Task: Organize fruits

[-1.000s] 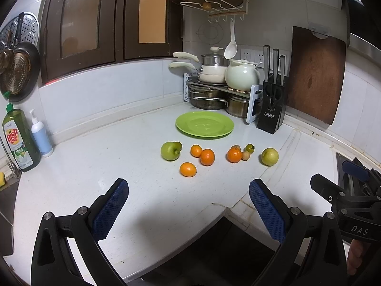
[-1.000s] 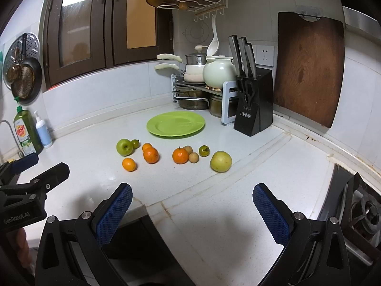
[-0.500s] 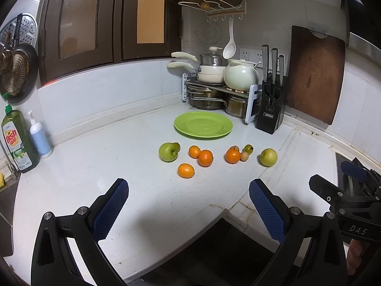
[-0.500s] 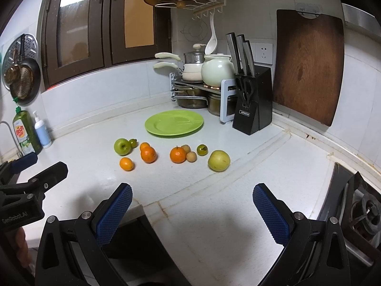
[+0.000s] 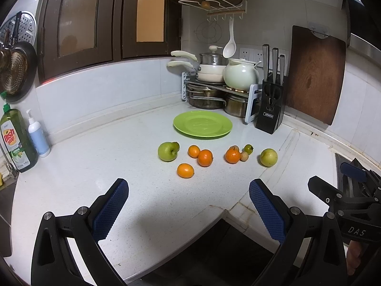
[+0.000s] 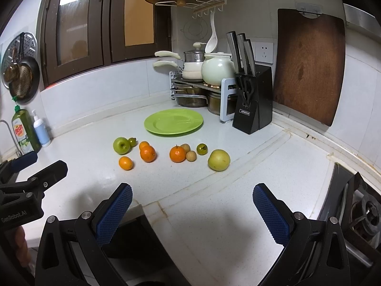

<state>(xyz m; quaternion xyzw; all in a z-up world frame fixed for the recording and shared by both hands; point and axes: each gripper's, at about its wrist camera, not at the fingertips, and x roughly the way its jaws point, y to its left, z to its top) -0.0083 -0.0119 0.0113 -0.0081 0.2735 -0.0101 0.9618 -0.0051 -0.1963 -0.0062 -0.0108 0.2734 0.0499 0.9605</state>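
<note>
Both grippers, left gripper (image 5: 188, 205) and right gripper (image 6: 191, 205), hold jaws spread and empty. Fruit sits mid-frame on the desk (image 5: 95, 166), short of the green plate (image 5: 202, 125) (empty); the nearest orange (image 5: 185, 170) lies straight ahead of the left jaws

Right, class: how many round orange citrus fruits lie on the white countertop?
4: one nearest the grippers, two touching beside the green apple, one right of them by the small brown fruits. None seems hidden.

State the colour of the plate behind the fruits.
Bright green plate, clearest in the right wrist view.
</note>
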